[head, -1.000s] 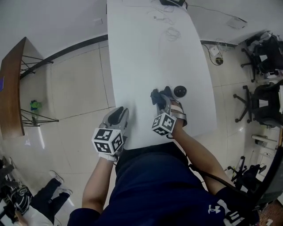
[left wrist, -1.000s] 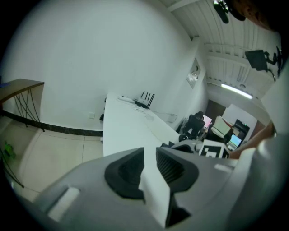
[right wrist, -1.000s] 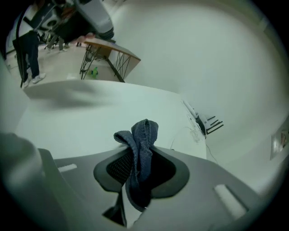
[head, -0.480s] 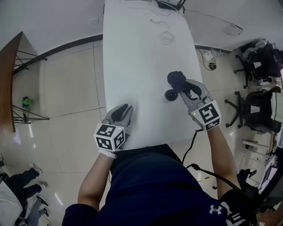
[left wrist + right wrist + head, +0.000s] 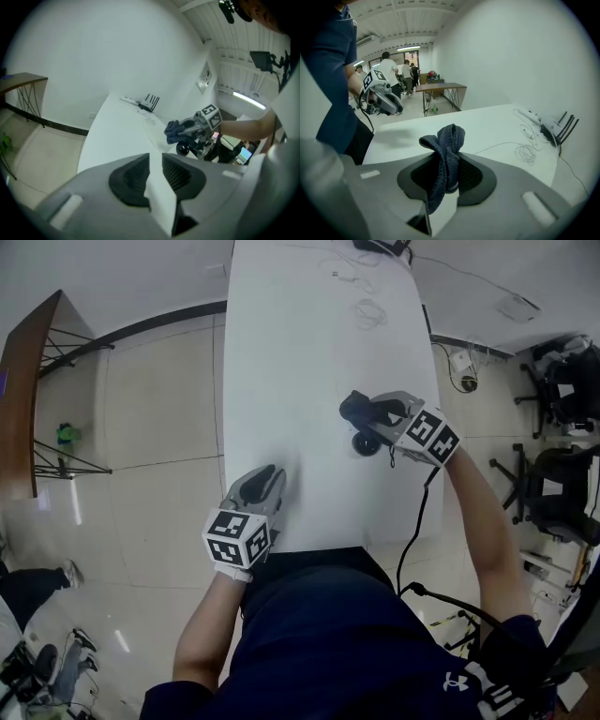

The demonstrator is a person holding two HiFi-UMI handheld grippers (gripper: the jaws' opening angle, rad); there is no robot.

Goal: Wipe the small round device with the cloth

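While its jaws clenched the dark blue cloth (image 5: pixel 446 140), the right gripper (image 5: pixel 367 414) hung over the white table (image 5: pixel 300 352), just above the small round device (image 5: pixel 364 443), which sat near the table's right edge. Well apart, the left gripper (image 5: pixel 258 486) was at the near edge, its jaws a narrow slit apart and empty.

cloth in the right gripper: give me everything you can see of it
The cloth is dark blue-grey, terry-like, bunched into a twisted wad. The right gripper is shut on its middle; one crumpled end sticks out past the fingertips. It is held off the white table, near the small round device, apparently not touching it.
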